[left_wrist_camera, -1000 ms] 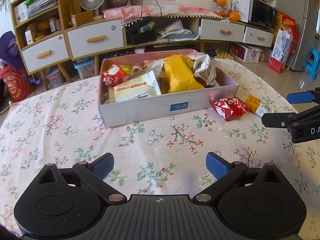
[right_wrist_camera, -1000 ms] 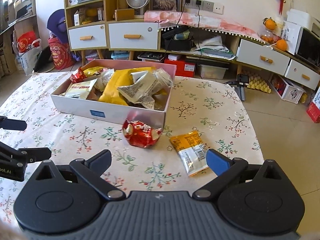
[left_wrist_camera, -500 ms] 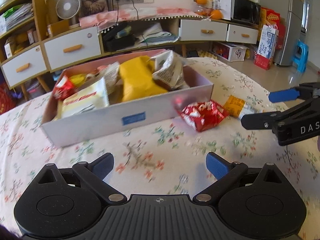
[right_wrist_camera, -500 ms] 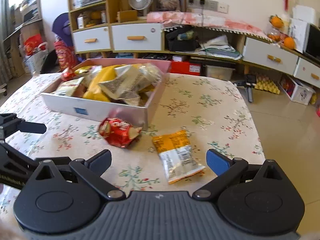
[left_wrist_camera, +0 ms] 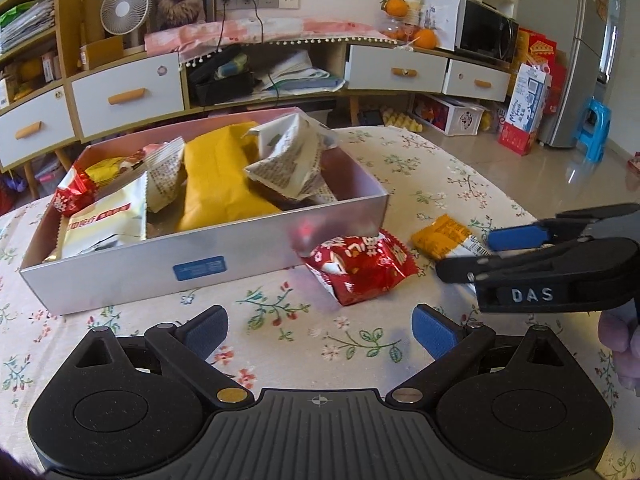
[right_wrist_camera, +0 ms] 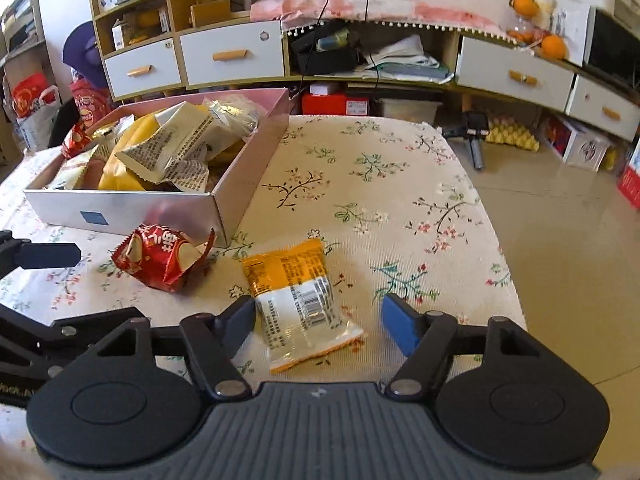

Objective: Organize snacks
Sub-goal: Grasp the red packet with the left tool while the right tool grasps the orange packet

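Bright daylight, sharp centres, strong fisheye bending at the edges, glare on the floor [left_wrist_camera: 592, 184].

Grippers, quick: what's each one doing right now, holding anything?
Left gripper: open, empty, short of the red snack packet.
Right gripper: jaws closing around the orange-and-white packet, not yet gripping it.

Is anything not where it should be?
Yes. Two snacks lie loose on the tablecloth outside the box: a red packet by its corner and an orange packet, which sits between the closing right gripper.
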The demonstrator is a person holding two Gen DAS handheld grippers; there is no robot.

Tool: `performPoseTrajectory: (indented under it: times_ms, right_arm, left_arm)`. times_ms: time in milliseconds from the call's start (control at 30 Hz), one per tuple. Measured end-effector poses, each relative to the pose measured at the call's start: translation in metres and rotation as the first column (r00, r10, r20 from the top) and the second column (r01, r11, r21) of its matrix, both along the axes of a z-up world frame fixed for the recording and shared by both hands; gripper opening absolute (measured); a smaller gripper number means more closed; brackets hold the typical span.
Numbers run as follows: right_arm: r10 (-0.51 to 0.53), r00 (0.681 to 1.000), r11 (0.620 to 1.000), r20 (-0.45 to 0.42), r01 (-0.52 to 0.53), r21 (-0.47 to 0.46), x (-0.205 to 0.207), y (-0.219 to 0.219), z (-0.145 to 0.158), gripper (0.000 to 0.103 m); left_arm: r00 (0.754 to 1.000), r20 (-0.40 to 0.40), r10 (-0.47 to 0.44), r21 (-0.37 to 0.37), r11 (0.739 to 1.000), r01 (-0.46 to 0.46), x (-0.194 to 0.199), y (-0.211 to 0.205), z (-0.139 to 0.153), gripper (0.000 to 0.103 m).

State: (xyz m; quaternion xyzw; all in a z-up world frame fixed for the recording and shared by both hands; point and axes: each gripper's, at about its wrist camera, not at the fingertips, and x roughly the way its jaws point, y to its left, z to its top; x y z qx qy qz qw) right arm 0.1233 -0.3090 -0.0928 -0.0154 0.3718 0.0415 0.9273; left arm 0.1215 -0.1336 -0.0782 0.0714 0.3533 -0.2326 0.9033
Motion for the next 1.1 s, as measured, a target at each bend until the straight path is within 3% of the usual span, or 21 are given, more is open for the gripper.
performPoseTrajectory:
  times_ms: [100, 200, 600, 867, 1000, 1100]
  right_arm:
    - [0.019, 1.000, 1.000, 0.007, -0.019, -0.006, -0.001, 0.002, 0.003, 0.041]
    - [0.029, 1.000, 0.999, 0.008, -0.029, -0.023, -0.003, 0.004, 0.004, 0.037]
    - [-0.011, 1.000, 1.000, 0.004, 0.011, -0.008, -0.001, -0.008, 0.015, 0.037]
    - [-0.026, 1.000, 1.000, 0.003, 0.026, 0.002, 0.001, -0.019, 0.015, 0.037]
    - [-0.029, 1.000, 1.000, -0.002, 0.029, 0.009, 0.004, -0.019, 0.014, 0.037]
    - [-0.035, 0.999, 0.999, -0.005, 0.035, 0.019, 0.005, -0.019, 0.013, 0.037]
  left_arm:
    - [1.000, 0.005, -0.011, 0.015, 1.000, 0.011, -0.003, -0.002, -0.002, 0.100]
    - [1.000, 0.011, -0.013, 0.023, 1.000, 0.013, -0.006, -0.006, -0.003, 0.100]
    - [0.996, 0.068, -0.059, 0.031, 0.998, 0.057, -0.007, -0.042, -0.002, 0.099]
    - [0.995, 0.094, -0.012, 0.029, 1.000, 0.010, 0.001, -0.050, -0.009, 0.097]
    - [0.995, 0.100, 0.025, -0.003, 1.000, -0.024, 0.005, -0.047, -0.010, 0.090]
    - [0.995, 0.100, 0.024, -0.010, 1.000, -0.023, 0.007, -0.047, -0.010, 0.078]
